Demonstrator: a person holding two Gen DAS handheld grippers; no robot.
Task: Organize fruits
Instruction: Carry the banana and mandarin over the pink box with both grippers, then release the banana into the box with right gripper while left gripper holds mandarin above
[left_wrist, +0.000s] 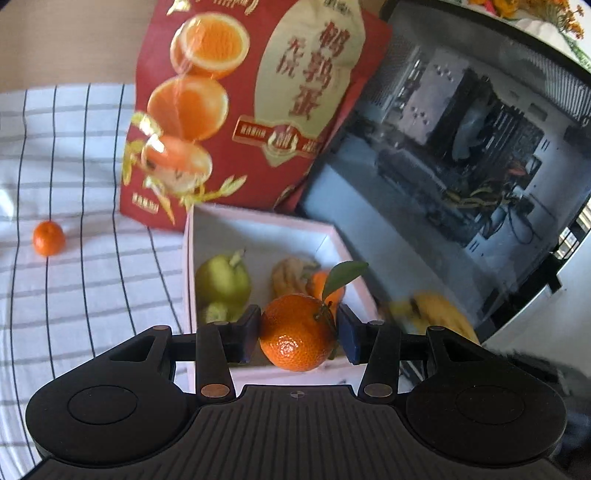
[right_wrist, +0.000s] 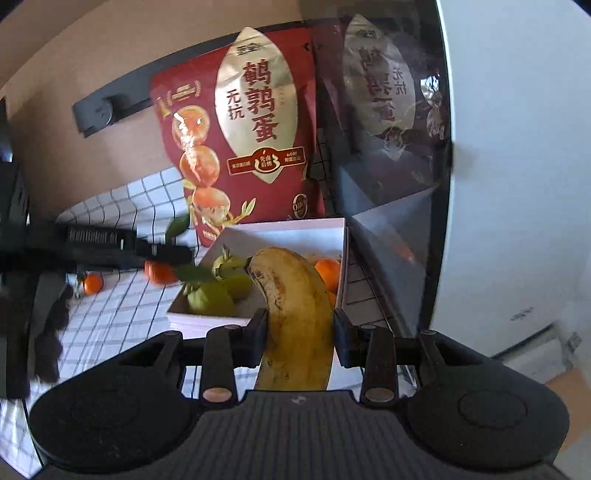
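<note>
Fruits fill the white box before a red pouch

Surface: covered by white cloth with dark grid lines.
Box: white, open-topped, resting on cloth.
Loose mandarin: on cloth, well apart from box.
Red pouch: upright behind box.
</note>
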